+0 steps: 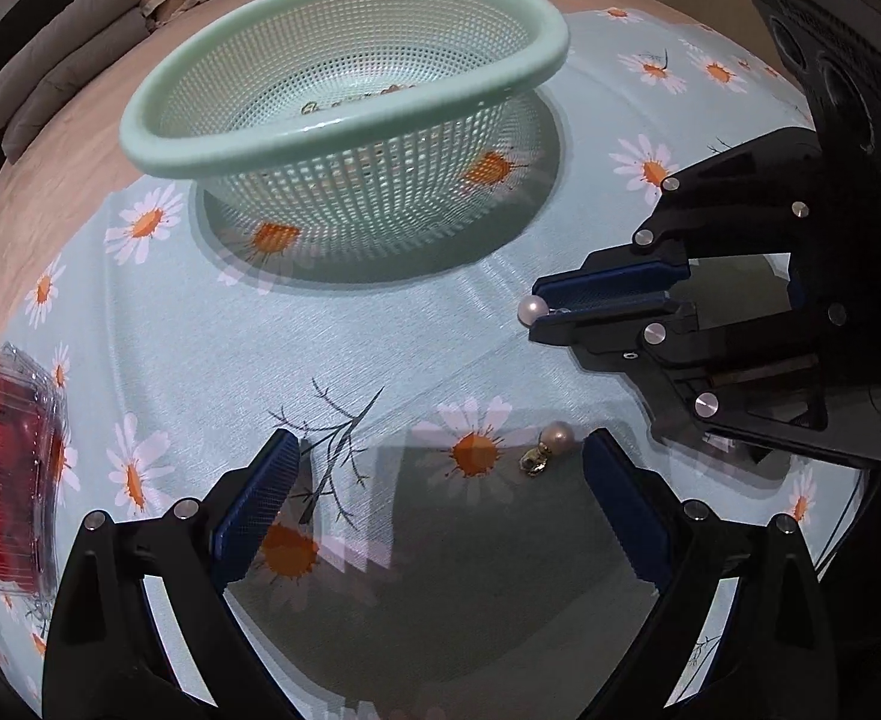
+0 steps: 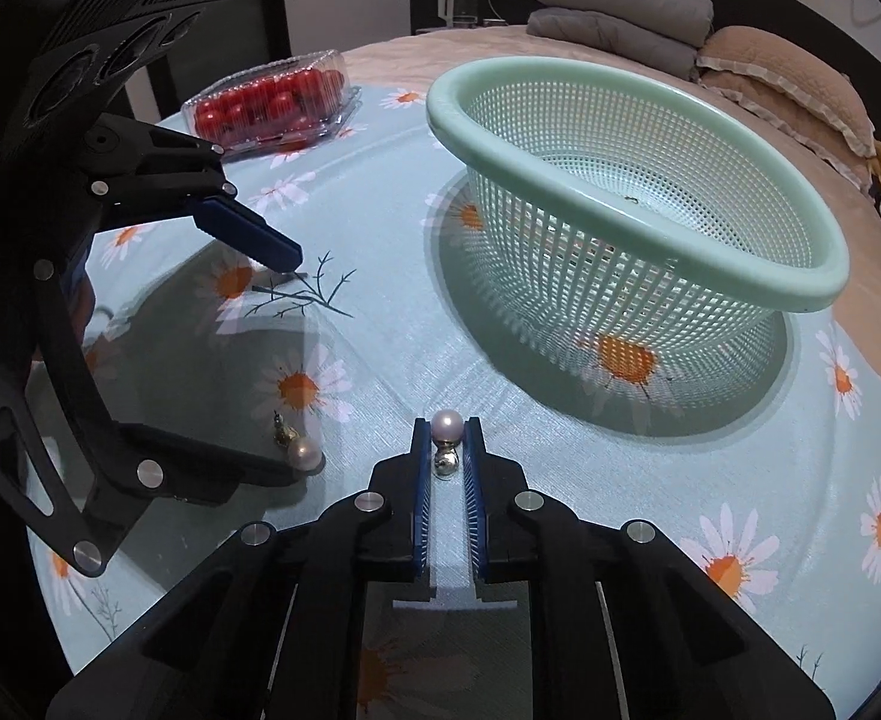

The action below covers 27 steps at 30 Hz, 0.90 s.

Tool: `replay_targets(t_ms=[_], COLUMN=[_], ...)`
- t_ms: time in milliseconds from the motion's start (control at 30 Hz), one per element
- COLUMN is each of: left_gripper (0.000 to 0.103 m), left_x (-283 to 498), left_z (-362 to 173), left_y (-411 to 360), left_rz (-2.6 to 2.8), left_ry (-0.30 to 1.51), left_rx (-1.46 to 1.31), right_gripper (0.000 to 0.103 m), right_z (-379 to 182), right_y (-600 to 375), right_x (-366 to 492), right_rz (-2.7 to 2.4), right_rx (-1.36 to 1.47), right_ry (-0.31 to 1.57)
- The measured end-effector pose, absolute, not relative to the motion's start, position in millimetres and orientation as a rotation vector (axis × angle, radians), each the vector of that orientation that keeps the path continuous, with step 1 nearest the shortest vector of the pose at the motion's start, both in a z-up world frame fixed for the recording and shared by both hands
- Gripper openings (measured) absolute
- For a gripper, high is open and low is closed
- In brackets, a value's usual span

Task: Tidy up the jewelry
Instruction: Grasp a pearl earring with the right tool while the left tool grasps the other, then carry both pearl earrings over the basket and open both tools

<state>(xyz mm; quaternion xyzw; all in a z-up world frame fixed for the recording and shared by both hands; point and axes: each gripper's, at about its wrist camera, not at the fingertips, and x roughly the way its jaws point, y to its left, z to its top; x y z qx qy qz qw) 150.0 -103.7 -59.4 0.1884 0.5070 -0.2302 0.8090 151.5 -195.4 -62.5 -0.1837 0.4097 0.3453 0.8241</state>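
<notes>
Daisy-print cloth (image 2: pixel 560 480) on a table beside a bed: one pearl earring pinched, one waiting, a few pieces already in the basket.

My right gripper (image 2: pixel 446 450) is clenched on a pearl earring (image 2: pixel 446 425), its pearl poking out past the pad tips just above the cloth. My left gripper (image 1: pixel 440 480) hangs released, jaws wide, over the second pearl earring (image 1: pixel 551 447), which lies on the cloth between them, nearer the right-hand pad. Inside the green mesh basket (image 1: pixel 344 132) I can make out some small pieces, too tiny to name. By my reckoning, these two earrings are what remains to go in.
</notes>
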Motion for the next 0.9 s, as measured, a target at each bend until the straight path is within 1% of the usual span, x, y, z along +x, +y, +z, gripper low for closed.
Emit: replay_targets(t_ms=[33,133,167,200,267,300,367,433,467,500,600,700,800,900], left_gripper=[0.093,0.084,0.078,0.076,0.067,0.064,0.053,0.046,0.039,0.034,0.012,0.012,0.012,0.012], left_x=[148.3,143.7,144.9,146.7,148.7,147.9,145.8,146.9,144.7,140.9,138.9,137.2,139.8,138.8], left_z=[-60.9,-65.7,-66.0,-66.4,-67.7,-67.9,-67.5,-67.8,-67.6,-66.5,-66.7,-66.9,-63.3,-52.6], left_y=[-112.5,-130.2,-132.2,-133.4,-134.2,-136.0,-140.3,-141.9,-143.0,-143.9,-151.4,-157.6,-152.2,-146.0], left_rz=[-0.494,-0.509,-0.520,-0.532,-0.547,-0.561,-0.586,-0.604,-0.621,-0.642,-0.678,-0.678,-0.698,-0.723], left_ry=[1.055,1.002,1.005,1.017,1.043,1.042,1.039,1.033,1.030,1.034,1.041,1.043,1.071,1.055], left_rx=[0.433,0.511,0.501,0.484,0.455,0.458,0.478,0.491,0.494,0.486,0.494,0.513,0.463,0.432], right_gripper=[0.010,0.010,0.010,0.010,0.010,0.010,0.010,0.010,0.010,0.010,0.010,0.010,0.010,0.010], right_z=[-62.5,-62.2,-62.7,-62.6,-62.4,-62.4,-63.0,-62.6,-62.2,-61.8,-59.9,-58.4,-55.6,-51.1], right_y=[-196.7,-203.8,-205.0,-206.6,-208.0,-209.0,-210.8,-211.7,-212.4,-213.4,-218.2,-225.4,-231.2,-238.1], right_x=[150.7,150.8,150.6,150.5,149.4,149.0,148.9,148.3,147.8,147.3,146.6,146.4,144.7,142.4], right_rz=[0.738,0.746,0.746,0.747,0.746,0.748,0.750,0.750,0.750,0.749,0.746,0.741,0.735,0.732], right_rx=[-0.395,-0.386,-0.386,-0.388,-0.399,-0.400,-0.394,-0.402,-0.402,-0.400,-0.400,-0.392,-0.391,-0.388], right_ry=[0.873,0.895,0.900,0.904,0.909,0.912,0.918,0.922,0.923,0.924,0.927,0.933,0.929,0.924])
